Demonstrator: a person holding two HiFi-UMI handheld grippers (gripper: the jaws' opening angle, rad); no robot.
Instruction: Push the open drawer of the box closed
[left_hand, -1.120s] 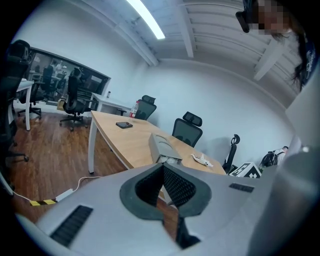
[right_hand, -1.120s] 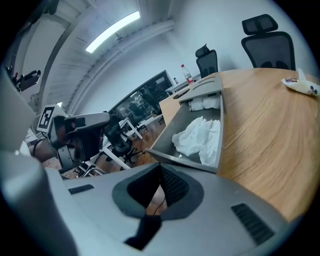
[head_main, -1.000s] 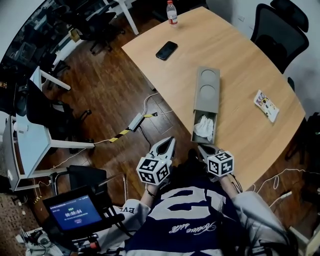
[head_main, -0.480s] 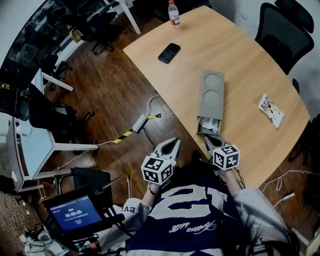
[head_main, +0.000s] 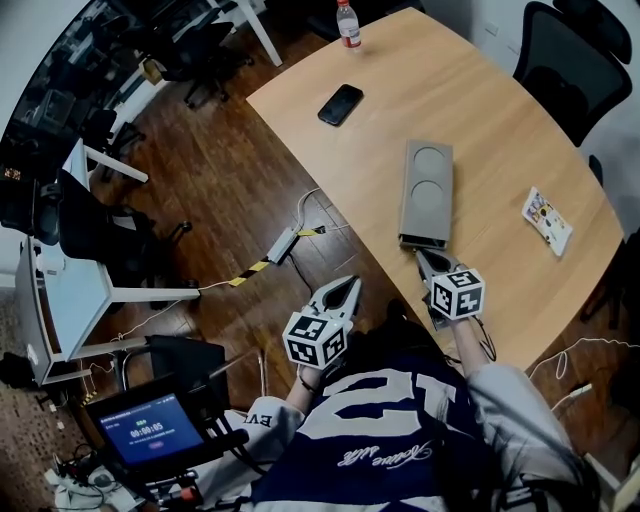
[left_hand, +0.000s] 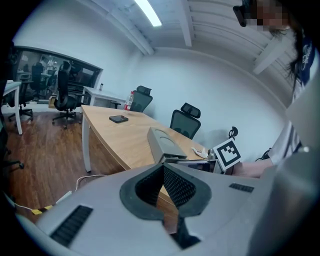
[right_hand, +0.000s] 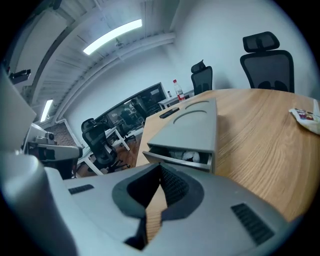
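A long grey box (head_main: 427, 185) lies on the wooden table (head_main: 490, 120). Its drawer (head_main: 423, 241) faces me and stands out only by a narrow slit. My right gripper (head_main: 427, 260) is shut, its tips at the drawer's front. The right gripper view has the drawer front (right_hand: 176, 159) close ahead of the right gripper (right_hand: 160, 168), with a white cloth (right_hand: 184, 156) showing through the slit. My left gripper (head_main: 347, 288) is shut and hangs off the table's near edge, over the floor. In the left gripper view, the box (left_hand: 161, 141) lies beyond the shut left gripper (left_hand: 163, 166).
A black phone (head_main: 340, 104) and a water bottle (head_main: 347, 23) lie further up the table. A printed packet (head_main: 547, 220) sits to the right of the box. Office chairs (head_main: 565, 50) stand behind the table. A cable and power strip (head_main: 283, 243) lie on the wooden floor at the left.
The drawer has slid from well out, with the cloth in plain sight, to almost flush with the box. My right gripper moved forward with it. The left gripper barely moved.
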